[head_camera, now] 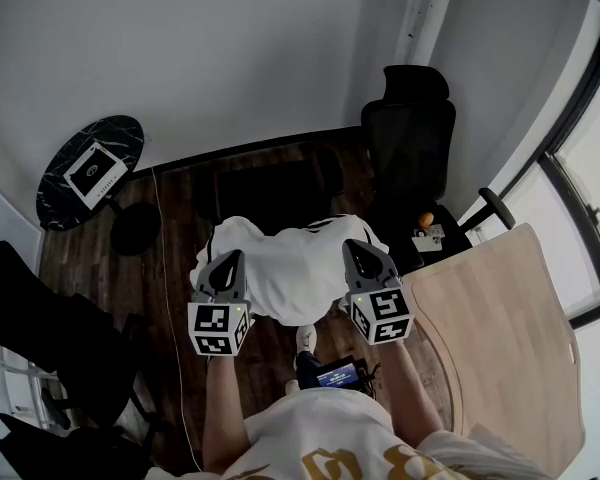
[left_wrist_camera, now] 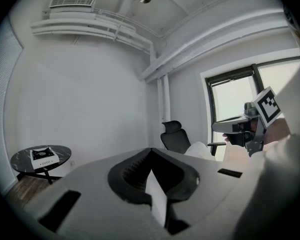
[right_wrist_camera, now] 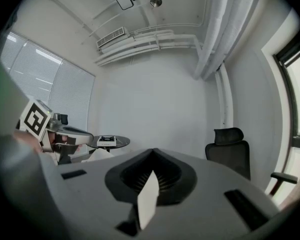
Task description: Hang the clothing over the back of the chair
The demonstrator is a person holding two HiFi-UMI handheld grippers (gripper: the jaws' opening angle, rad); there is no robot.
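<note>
A white garment (head_camera: 292, 266) hangs stretched between my two grippers, above the dark wooden floor. My left gripper (head_camera: 229, 261) is shut on its left edge, and a white fold (left_wrist_camera: 158, 200) shows pinched in the jaws. On the right edge my right gripper (head_camera: 357, 250) is shut too, with a strip of white cloth (right_wrist_camera: 148, 199) between its jaws. The black office chair (head_camera: 410, 136) with a headrest stands beyond the garment to the right, its back (right_wrist_camera: 233, 154) upright and bare. A dark, low shape (head_camera: 270, 190) lies just past the garment; I cannot tell what it is.
A round black table (head_camera: 88, 171) carrying a white box stands at the far left by the wall. A light wooden desk (head_camera: 505, 333) fills the right side under a window (head_camera: 595, 168). Dark furniture (head_camera: 50, 338) sits at the near left.
</note>
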